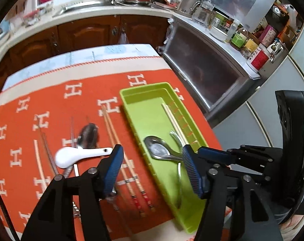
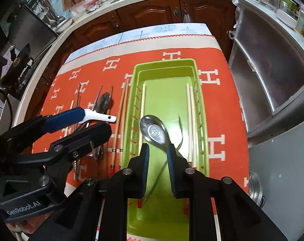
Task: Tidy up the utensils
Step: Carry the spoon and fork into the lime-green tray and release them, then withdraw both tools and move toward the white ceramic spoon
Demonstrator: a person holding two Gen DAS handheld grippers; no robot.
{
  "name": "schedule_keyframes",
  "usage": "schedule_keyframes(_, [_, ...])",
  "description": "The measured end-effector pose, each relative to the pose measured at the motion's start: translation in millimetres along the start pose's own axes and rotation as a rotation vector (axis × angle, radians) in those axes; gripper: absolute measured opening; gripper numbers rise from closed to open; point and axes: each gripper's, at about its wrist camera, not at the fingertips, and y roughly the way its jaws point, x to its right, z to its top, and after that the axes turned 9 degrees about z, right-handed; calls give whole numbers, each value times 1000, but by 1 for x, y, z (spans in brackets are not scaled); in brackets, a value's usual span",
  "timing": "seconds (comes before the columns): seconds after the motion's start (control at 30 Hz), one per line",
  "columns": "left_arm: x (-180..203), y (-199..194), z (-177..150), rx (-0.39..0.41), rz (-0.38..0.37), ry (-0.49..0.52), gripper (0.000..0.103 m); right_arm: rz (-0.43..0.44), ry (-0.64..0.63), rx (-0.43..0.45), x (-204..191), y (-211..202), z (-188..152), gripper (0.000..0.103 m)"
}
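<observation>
**Spoons and Sticks by the Green Tray**

The right tongs [image 2: 157,152] were spread apart over the near end of the green tray [image 2: 200,104], holding nothing. In the tray lay a metal spoon [image 2: 155,131], a fork [image 2: 181,134] and pale chopsticks [image 2: 191,120]. The left tongs [image 1: 152,164] were spread too, empty, by the tray's left wall. Left of the tray, on the orange cloth [image 1: 51,92], lay a white spoon [image 1: 79,154] and brown chopsticks [image 1: 113,132].
</observation>
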Motion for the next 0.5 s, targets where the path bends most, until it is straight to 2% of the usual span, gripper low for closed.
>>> schedule_keyframes(0.23, [-18,-17,-8,47,89,28,62,47,9,22,-19,-1,-3,18])
schedule_keyframes(0.5, [-58,-32,-23,84,190,54,67,90,-3,40,-48,2,-3,18])
